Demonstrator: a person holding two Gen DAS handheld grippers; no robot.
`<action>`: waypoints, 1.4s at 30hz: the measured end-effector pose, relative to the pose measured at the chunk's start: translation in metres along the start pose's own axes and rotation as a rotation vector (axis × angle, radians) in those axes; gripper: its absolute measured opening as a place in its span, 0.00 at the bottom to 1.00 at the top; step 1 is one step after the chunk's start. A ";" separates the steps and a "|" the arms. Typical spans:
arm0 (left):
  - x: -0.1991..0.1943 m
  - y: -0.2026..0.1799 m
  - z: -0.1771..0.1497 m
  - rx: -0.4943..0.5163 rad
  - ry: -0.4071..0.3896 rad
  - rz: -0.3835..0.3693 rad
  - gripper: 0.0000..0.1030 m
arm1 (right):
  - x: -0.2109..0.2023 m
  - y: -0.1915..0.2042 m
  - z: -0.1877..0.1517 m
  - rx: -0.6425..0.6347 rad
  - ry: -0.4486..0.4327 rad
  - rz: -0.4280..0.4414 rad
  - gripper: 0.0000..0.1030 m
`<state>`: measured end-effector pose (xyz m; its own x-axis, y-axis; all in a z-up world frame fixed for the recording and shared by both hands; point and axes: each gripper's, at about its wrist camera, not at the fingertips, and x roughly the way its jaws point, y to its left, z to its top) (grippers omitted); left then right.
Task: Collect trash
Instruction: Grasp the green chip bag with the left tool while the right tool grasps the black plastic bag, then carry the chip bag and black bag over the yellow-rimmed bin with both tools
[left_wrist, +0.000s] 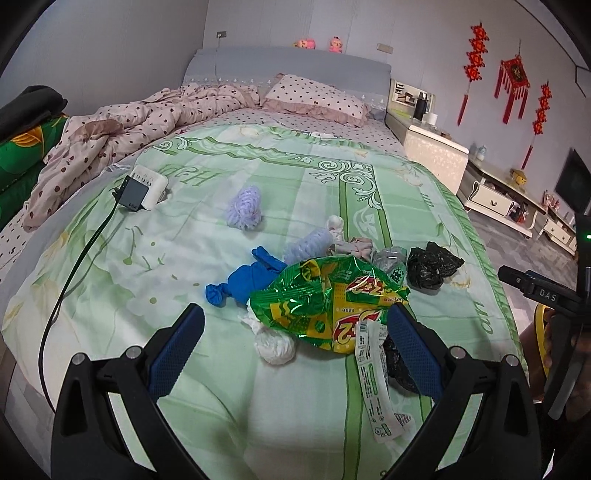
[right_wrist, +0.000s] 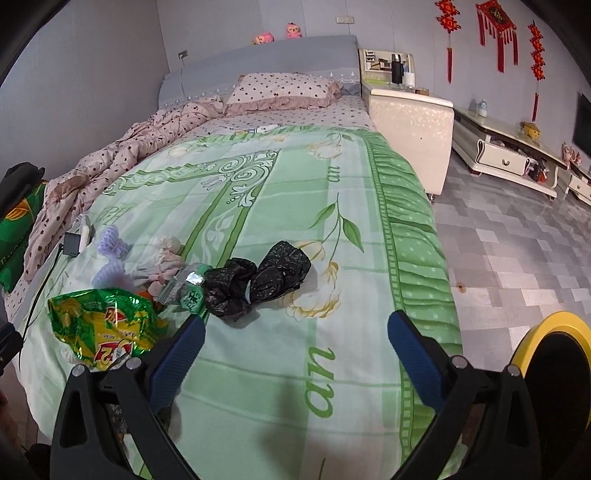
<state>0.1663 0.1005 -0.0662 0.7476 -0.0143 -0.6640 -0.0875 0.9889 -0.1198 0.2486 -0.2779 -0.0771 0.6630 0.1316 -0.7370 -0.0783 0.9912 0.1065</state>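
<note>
From our left wrist view, we see a black adapter (left_wrist: 133, 192) with its cable (left_wrist: 70, 266) resting against a white charger block (left_wrist: 153, 184) at the far left of the green floral bedsheet (left_wrist: 207, 369). Moving right, a lilac foam net (left_wrist: 245, 207) lies alone, and nearer to us a knotted blue glove (left_wrist: 243, 282) touches the edge of the trash heap. Our left gripper (left_wrist: 295, 321) hangs with its blue-padded fingers (left_wrist: 173, 354) spread wide and empty, the crumpled green and yellow snack bag (left_wrist: 325, 306) lying between and just beyond the tips, a white tissue wad (left_wrist: 275, 347) beside it and a long white printed wrapper (left_wrist: 373, 384) trailing toward us along the right finger. Farther right sits a crumpled black plastic bag (left_wrist: 432, 267), near the sheet's edge. In our right wrist view, the same snack bag (right_wrist: 99, 328) lies at the left, just beside the left finger, and two black bag lumps (right_wrist: 258, 277) rest on the sheet ahead of the right gripper (right_wrist: 295, 325), whose fingers (right_wrist: 417, 365) are likewise parted with nothing in them. At the far right a yellow-rimmed bin (right_wrist: 554, 354) stands on the grey tiled floor (right_wrist: 517, 258) beside the bed.
</note>
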 end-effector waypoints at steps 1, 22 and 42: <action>0.003 0.000 0.002 0.007 -0.001 -0.001 0.92 | 0.008 0.000 0.004 0.001 0.009 0.005 0.93; 0.075 -0.011 0.015 0.098 0.027 -0.042 0.92 | 0.119 -0.008 0.033 0.129 0.171 0.055 0.87; 0.085 -0.020 0.007 0.075 0.020 -0.213 0.31 | 0.119 0.015 0.023 0.079 0.154 0.140 0.16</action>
<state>0.2365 0.0803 -0.1153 0.7307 -0.2261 -0.6442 0.1203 0.9714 -0.2045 0.3435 -0.2481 -0.1475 0.5277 0.2740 -0.8040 -0.0992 0.9599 0.2620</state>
